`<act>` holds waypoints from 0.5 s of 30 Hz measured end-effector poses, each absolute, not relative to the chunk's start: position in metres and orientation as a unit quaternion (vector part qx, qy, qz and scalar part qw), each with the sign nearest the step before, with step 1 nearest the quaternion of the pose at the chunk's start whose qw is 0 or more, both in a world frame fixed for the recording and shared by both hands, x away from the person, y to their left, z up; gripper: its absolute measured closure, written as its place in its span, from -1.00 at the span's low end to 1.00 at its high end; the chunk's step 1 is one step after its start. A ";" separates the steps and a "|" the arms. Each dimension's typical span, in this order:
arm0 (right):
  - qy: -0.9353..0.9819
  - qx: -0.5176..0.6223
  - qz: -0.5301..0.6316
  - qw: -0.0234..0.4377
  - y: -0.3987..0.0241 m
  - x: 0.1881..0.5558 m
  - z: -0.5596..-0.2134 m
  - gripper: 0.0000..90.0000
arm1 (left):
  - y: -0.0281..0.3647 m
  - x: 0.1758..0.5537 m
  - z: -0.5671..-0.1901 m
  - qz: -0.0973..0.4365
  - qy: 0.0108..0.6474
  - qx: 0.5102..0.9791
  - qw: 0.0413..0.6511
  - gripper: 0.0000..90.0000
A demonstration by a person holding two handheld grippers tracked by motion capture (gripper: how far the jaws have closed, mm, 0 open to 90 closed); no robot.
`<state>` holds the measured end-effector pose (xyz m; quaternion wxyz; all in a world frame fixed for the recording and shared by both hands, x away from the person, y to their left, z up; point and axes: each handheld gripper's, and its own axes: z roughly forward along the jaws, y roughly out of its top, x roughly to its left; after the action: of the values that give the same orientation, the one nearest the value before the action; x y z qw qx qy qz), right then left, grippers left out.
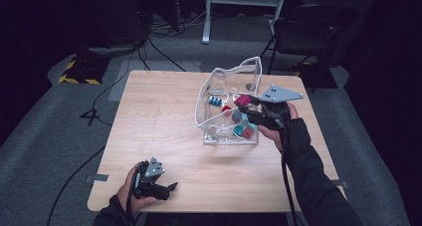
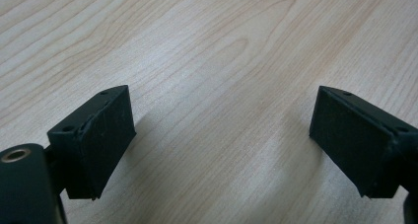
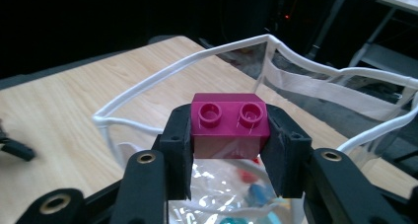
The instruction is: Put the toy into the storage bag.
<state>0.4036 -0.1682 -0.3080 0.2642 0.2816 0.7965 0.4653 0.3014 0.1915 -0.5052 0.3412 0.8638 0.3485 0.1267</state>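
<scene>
A magenta two-stud brick (image 3: 229,126) sits clamped between the black jaws of my right gripper (image 3: 230,150), studs up, held above the clear plastic bag (image 3: 148,86). From the high view the right gripper (image 1: 247,106) hangs over the bag (image 1: 201,94) with the magenta brick (image 1: 242,100) at its tip. Inside the bag lie several small bricks: a blue one (image 1: 215,101), teal ones (image 1: 239,130) and a red one (image 1: 247,133). My left gripper (image 1: 170,187) rests near the table's front edge, jaws apart, and in its own view the left gripper (image 2: 222,140) has bare wood between its pads.
The wooden table (image 1: 154,131) stands on grey carpet. A black chair (image 1: 308,27) and a white desk frame (image 1: 239,2) stand beyond the far edge. Cables (image 1: 114,81) run over the floor at the left. The bag's white rim (image 3: 315,61) stands up around the right gripper.
</scene>
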 end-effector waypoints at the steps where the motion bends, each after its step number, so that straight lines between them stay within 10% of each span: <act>1: 0.797 0.283 0.464 0.263 -0.167 0.407 -0.308 0.32 | 0.191 0.301 -0.505 0.127 0.348 0.864 0.341 -0.77; 15: 0.790 0.331 0.443 0.263 -0.156 0.444 -0.313 0.32 | 0.192 0.301 -0.505 0.126 0.348 0.864 0.341 -0.77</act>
<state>0.4439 -0.1559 -0.3132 0.2628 0.3315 0.7902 0.4435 0.3014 0.1916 -0.5051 0.3409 0.8642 0.3479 0.1264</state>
